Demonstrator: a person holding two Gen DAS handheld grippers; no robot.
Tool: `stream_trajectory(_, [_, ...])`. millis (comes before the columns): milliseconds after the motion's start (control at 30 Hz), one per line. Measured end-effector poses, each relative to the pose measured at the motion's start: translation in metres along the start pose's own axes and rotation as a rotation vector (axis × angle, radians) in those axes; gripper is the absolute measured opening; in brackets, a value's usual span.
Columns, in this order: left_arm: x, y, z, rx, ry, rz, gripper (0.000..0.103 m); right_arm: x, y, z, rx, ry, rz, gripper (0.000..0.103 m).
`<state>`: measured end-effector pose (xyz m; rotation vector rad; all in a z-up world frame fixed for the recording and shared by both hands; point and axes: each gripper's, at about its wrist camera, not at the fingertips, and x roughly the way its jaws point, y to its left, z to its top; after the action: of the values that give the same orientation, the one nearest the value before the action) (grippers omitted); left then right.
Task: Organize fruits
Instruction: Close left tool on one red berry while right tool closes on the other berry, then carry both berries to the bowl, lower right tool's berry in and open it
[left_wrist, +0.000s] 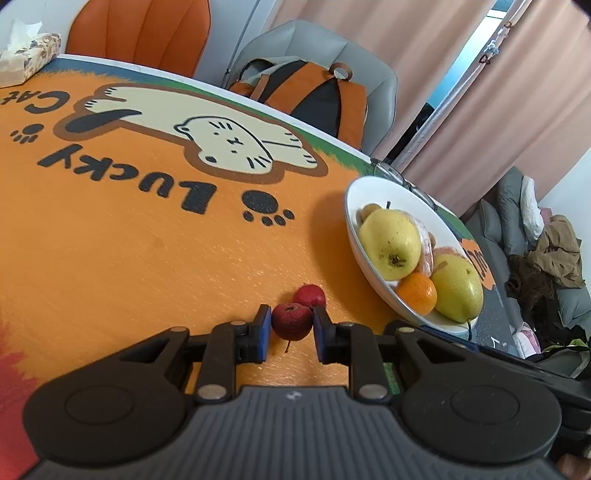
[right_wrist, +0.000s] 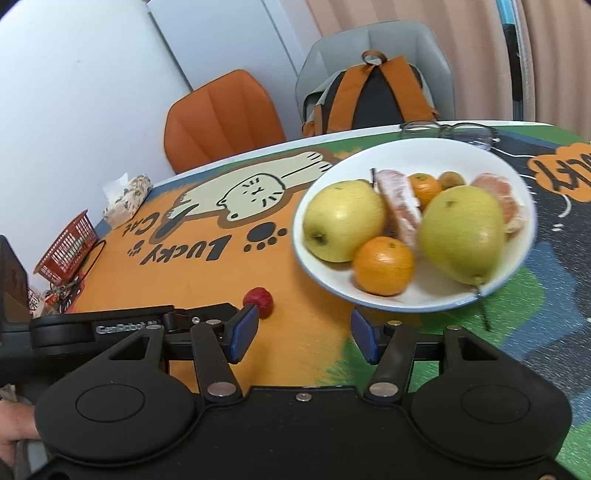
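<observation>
Mat (left_wrist: 129, 240) open left of tool; plate (left_wrist: 369, 258) blocks right, 2nd berry (left_wrist: 310, 294) ahead.

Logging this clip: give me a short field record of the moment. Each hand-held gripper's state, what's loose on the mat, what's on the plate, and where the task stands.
left hand-held gripper: closed on a small red fruit, low over the mat
right hand-held gripper: open, empty, near the plate's front rim
loose on mat: second red fruit, just behind the gripped one
plate: white, holds two yellow-green pears, two oranges, peeled citrus segments, a small brown fruit
task state: both red fruits not yet on plate
</observation>
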<state>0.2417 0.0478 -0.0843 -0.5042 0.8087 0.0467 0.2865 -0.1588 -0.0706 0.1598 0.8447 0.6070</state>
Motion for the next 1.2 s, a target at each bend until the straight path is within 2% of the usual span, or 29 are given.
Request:
stream_trajectory(567, [-0.020, 0.045, 0.019, -0.060, -0.051, 0.032, 0.023, 0.045, 0.039, 0.009, -0.058, 0.062, -0.001, 0.056])
stream_trajectory(600, [-0.021, 0.047, 0.020, -0.064, -0.053, 0.034, 0.023, 0.048, 0.040, 0.009, -0.061, 0.066, -0.001, 0.054])
stream_trajectory(667, [-0.023, 0.050, 0.021, -0.068, -0.057, 0.036, 0.023, 0.054, 0.043, 0.009, -0.068, 0.072, 0.004, 0.028])
stream_trajectory(700, [-0.024, 0.051, 0.022, -0.071, -0.059, 0.037, 0.023, 0.057, 0.043, 0.009, -0.067, 0.082, 0.006, 0.025])
stream_trajectory(900, [-0.031, 0.048, 0.028, -0.063, -0.077, 0.041, 0.023, 0.037, 0.042, 0.016, -0.039, 0.022, 0.069, 0.024])
stream_trajectory(1200, [-0.036, 0.021, 0.031, -0.022, -0.105, 0.010, 0.023, -0.003, 0.021, 0.033, -0.020, -0.058, 0.037, 0.024])
